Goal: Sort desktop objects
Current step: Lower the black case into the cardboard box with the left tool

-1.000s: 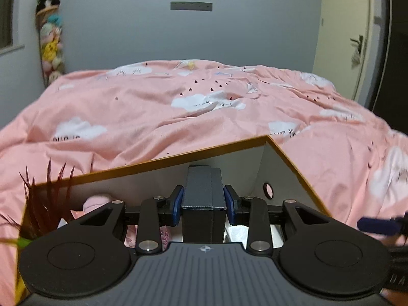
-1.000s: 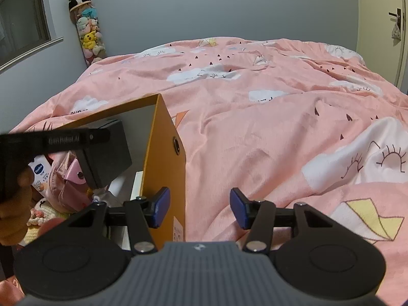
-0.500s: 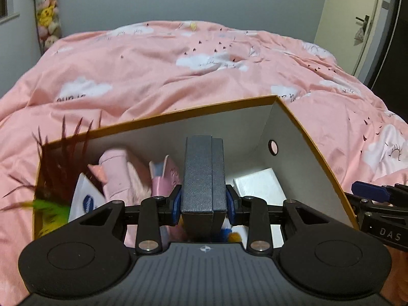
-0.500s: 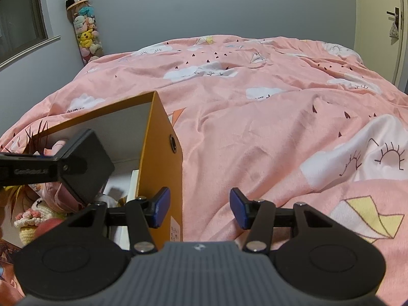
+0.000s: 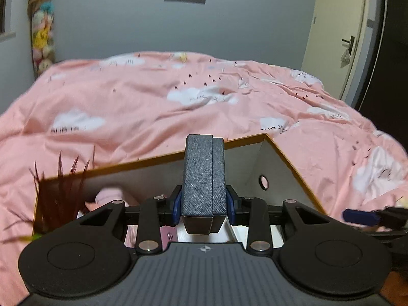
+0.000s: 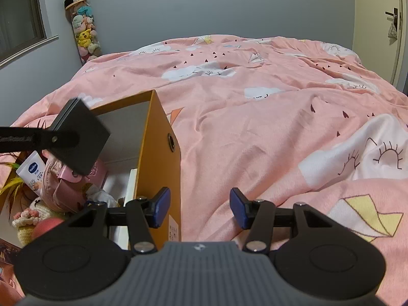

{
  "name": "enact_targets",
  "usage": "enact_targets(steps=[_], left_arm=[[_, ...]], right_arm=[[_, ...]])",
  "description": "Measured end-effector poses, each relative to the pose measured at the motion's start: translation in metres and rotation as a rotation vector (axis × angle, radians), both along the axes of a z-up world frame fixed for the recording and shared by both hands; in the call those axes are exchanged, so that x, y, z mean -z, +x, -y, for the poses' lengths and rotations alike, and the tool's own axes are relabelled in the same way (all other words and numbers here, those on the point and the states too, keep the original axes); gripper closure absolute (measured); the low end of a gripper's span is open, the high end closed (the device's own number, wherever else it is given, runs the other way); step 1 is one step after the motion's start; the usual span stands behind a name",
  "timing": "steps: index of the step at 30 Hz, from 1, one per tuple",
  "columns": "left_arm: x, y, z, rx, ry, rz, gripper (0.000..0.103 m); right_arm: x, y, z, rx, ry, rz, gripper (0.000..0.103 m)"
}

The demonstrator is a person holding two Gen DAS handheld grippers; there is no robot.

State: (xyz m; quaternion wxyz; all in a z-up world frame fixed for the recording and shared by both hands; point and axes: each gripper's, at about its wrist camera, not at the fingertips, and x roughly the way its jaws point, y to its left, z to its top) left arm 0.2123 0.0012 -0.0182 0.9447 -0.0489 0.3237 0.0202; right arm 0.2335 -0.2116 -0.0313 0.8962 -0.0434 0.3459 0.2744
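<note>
The left fingers (image 5: 203, 201) grip a dark case (image 5: 204, 176) above the box (image 5: 280, 163); the right fingers (image 6: 199, 207) stand open, empty, beside it.

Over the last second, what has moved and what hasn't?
The left gripper dipped the dark case into the orange box, then lifted it back above the rim, tilted; its grip held throughout. The right gripper stayed open and empty beside the box wall. Box contents unchanged.
</note>
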Motion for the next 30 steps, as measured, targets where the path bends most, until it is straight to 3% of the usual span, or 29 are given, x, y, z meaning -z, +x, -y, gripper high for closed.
enact_targets(steps=[2, 6, 20, 25, 30], left_arm=[[0.009, 0.003, 0.006, -0.004, 0.052, 0.007, 0.065], [0.027, 0.006, 0.01, -0.048, 0.077, -0.02, 0.065], [0.04, 0.031, -0.003, -0.22, -0.061, -0.256, 0.064], [0.037, 0.023, -0.013, -0.196, -0.126, -0.25, 0.063], [0.02, 0.004, -0.024, -0.16, -0.18, -0.211, 0.058]], right_arm=[[0.0, 0.0, 0.0, 0.0, 0.002, -0.001, 0.049], [0.001, 0.0, 0.0, 0.0, -0.003, 0.001, 0.049], [-0.013, -0.009, -0.008, -0.022, -0.017, 0.061, 0.049], [-0.026, -0.014, -0.012, -0.038, -0.022, 0.104, 0.049], [-0.04, -0.018, -0.023, -0.074, -0.015, 0.134, 0.059]])
